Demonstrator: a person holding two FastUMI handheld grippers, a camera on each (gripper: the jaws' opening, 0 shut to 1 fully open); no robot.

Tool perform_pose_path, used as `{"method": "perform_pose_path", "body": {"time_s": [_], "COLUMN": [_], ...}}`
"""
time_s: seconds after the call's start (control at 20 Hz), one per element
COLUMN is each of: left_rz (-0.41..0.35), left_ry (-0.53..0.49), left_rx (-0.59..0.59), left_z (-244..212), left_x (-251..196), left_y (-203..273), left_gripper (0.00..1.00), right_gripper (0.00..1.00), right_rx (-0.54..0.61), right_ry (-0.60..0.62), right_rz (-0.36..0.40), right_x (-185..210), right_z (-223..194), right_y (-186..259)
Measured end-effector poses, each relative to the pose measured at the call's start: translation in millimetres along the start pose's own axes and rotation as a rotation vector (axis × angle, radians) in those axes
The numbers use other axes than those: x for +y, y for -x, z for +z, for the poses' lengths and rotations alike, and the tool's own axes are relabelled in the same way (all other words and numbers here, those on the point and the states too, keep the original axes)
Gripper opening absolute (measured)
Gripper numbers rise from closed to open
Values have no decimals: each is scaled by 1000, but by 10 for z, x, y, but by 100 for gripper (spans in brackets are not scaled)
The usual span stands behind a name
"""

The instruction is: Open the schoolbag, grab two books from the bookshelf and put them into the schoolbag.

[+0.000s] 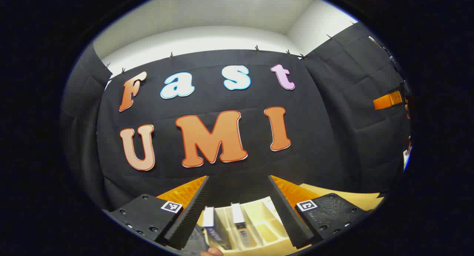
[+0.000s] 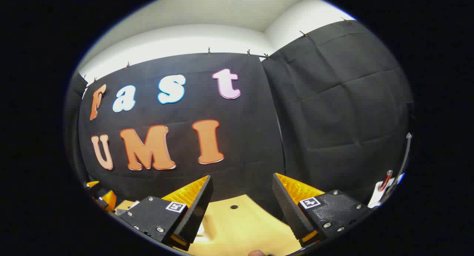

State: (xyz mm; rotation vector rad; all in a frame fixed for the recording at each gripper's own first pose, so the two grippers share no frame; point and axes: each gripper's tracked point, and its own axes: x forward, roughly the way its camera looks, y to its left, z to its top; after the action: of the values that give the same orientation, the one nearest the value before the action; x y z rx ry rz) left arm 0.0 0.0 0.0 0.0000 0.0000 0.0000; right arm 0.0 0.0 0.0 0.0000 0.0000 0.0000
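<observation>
1. In the left gripper view, the left gripper (image 1: 240,208) is held wide apart, with nothing gripped.
2. Between its fingers, a cream bookshelf (image 1: 259,226) is seen below, with two upright books (image 1: 212,224) in its left slots (the other slots lie bare).
3. In the right gripper view, the right gripper (image 2: 242,208) is likewise spread wide above the pale tabletop (image 2: 240,226), nothing being held.

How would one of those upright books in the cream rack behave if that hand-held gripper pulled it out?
Probably stiff: the book stands upright on its own in the cream rack. It looks thin, so likely light and easy to tip sideways once it leaves its slot. Its neighbour stands apart, so it would probably stay put.
</observation>
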Motion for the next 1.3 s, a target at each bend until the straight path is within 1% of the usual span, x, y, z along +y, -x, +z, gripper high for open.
{"method": "perform_pose_path", "body": {"time_s": [0.05, 0.1, 0.2, 0.25, 0.3, 0.45, 0.5, 0.6, 0.65, 0.7, 0.75, 0.85, 0.9, 0.95, 1.0, 1.05, 1.15, 1.25, 1.3], "left_rz": [-16, -15, 42, 62, 88, 221, 262, 336, 366, 384, 388, 374, 379, 393, 418, 442, 462, 512, 535], "left_ry": [40, 69, 99, 125, 157, 234, 235, 178, 152, 146, 154, 173, 174, 175, 178, 186, 188, 145, 128], "left_rx": [27, 55, 94, 104, 112, 129, 126, 117, 104, 90, 82, 83, 81, 75, 81, 97, 94, 107, 112], "left_z": [-100, -186, -267, -279, -270, -339, -341, -292, -259, -248, -233, -181, -189, -176, -166, -201, -176, -198, -218], "left_x": [236, 509, 1115, 1385, 1635, 2345, 2533, 2856, 2979, 3074, 3099, 3033, 2994, 2988, 2963, 2936, 2851, 2830, 2806], "left_y": [168, 303, 502, 583, 636, 696, 734, 754, 740, 725, 729, 642, 610, 572, 557, 545, 537, 556, 560], "left_gripper": [100, 96, 96, 96, 96, 97, 98, 96, 96, 96, 96, 94, 94, 96, 94, 96, 96, 96, 96], "right_gripper": [100, 100, 100, 95, 100, 100, 95, 95, 100, 100, 95, 95, 96, 96, 96, 95, 96, 95, 100], "right_rx": [0, 9, 58, 77, 97, 155, 163, 174, 194, 216, 233, 246, 240, 230, 232, 237, 217, 209, 211], "right_ry": [-17, -33, -51, -50, -40, -27, -34, -42, -35, -21, -4, 34, 58, 85, 106, 118, 135, 155, 158], "right_rz": [20, 36, 71, 91, 107, 135, 149, 150, 142, 142, 155, 170, 173, 181, 192, 216, 269, 310, 328], "right_x": [346, 654, 1155, 1372, 1563, 1919, 2018, 2170, 2187, 2209, 2232, 2203, 2172, 2140, 2122, 2143, 2191, 2217, 2239], "right_z": [-71, -139, -345, -419, -486, -616, -630, -673, -745, -824, -877, -910, -900, -877, -873, -880, -826, -883, -921], "right_y": [155, 271, 431, 473, 502, 534, 540, 484, 451, 430, 414, 352, 280, 185, 89, -4, -175, -347, -413]}}
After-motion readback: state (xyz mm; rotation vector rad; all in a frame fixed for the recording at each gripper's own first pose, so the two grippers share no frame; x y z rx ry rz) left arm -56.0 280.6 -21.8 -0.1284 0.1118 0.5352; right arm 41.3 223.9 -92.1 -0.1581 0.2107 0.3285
